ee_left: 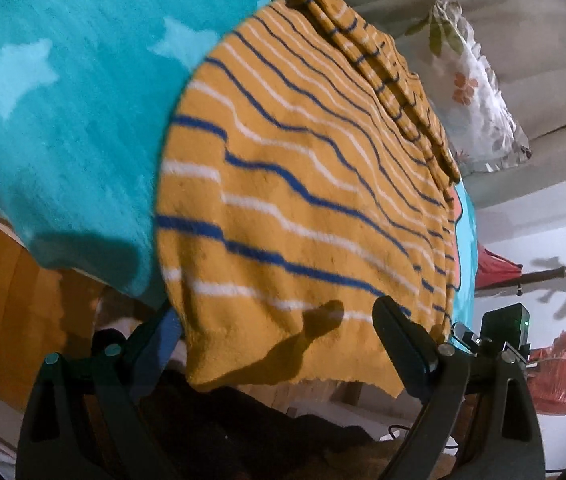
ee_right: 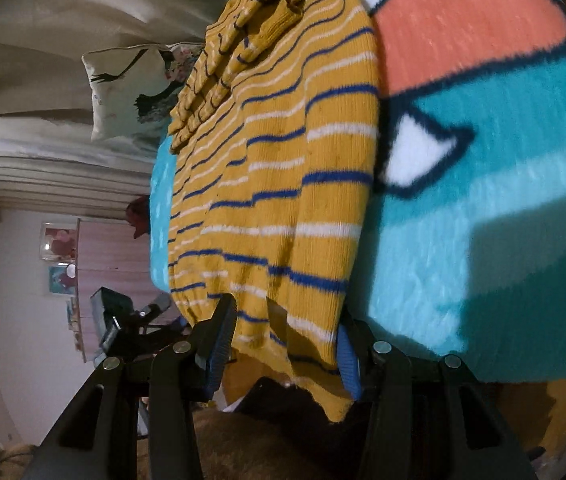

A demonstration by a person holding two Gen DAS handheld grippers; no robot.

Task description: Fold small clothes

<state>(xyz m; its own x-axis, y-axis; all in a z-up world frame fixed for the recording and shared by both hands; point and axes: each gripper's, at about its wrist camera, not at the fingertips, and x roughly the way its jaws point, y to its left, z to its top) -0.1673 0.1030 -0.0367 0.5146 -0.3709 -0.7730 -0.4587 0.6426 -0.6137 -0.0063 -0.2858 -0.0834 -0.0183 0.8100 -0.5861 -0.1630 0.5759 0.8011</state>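
Sweater [ee_left: 295, 184] hem overhangs blanket [ee_left: 67, 120] edge | left gripper [ee_left: 275, 320] jaws wide, straddling hem | right gripper [ee_right: 287, 332] likewise

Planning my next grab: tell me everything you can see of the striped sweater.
The striped sweater is mustard-yellow knit with thin blue and white stripes. It lies flat on the teal blanket, one sleeve folded over its body, its hem hanging past the blanket's edge. The left gripper and right gripper each straddle the hem, jaws open.

Beige sofa [ee_left: 523, 40], floral cushion [ee_left: 479, 96], white wall [ee_left: 543, 248]
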